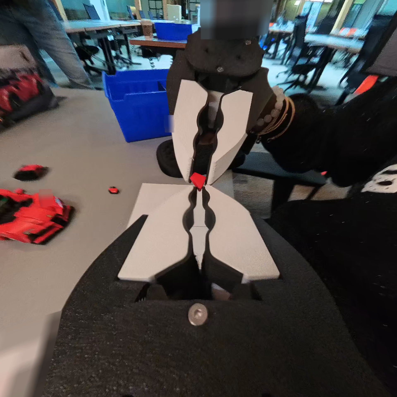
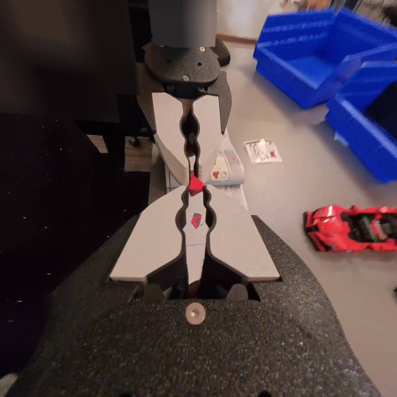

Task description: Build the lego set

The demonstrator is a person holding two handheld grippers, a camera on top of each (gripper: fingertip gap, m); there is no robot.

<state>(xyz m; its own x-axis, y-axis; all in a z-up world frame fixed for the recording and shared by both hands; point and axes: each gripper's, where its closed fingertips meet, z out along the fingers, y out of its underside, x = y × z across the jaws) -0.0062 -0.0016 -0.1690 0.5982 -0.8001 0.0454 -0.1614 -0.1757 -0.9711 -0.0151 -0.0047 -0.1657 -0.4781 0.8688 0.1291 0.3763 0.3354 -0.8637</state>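
Note:
A small red lego piece (image 1: pixel 197 180) is pinched between my two grippers, which meet tip to tip above the table edge. In the left wrist view my left gripper (image 1: pixel 199 190) comes from below and the right gripper (image 1: pixel 197 183) from above; both are shut on the piece. In the right wrist view the same piece (image 2: pixel 195 185) sits between my right gripper (image 2: pixel 195 191) and the left gripper (image 2: pixel 194 176). The red lego car (image 1: pixel 32 219) lies on the grey table to the left, and it also shows in the right wrist view (image 2: pixel 354 229).
A tiny red piece (image 1: pixel 113 190) and a black-and-red part (image 1: pixel 31 171) lie loose on the table (image 1: pixel 75 150). A blue bin (image 1: pixel 137 103) stands behind; more blue bins (image 2: pixel 311 58) stand far right. An instruction booklet (image 2: pixel 227 169) and a parts packet (image 2: pixel 263 151) lie beyond the grippers. My two grippers' fingertips are within a few centimetres of each other. The red lego car (image 1: pixel 32 219) is about equally far from each gripper, around 20 cm. Look for it in the right wrist view (image 2: pixel 330 221) too.

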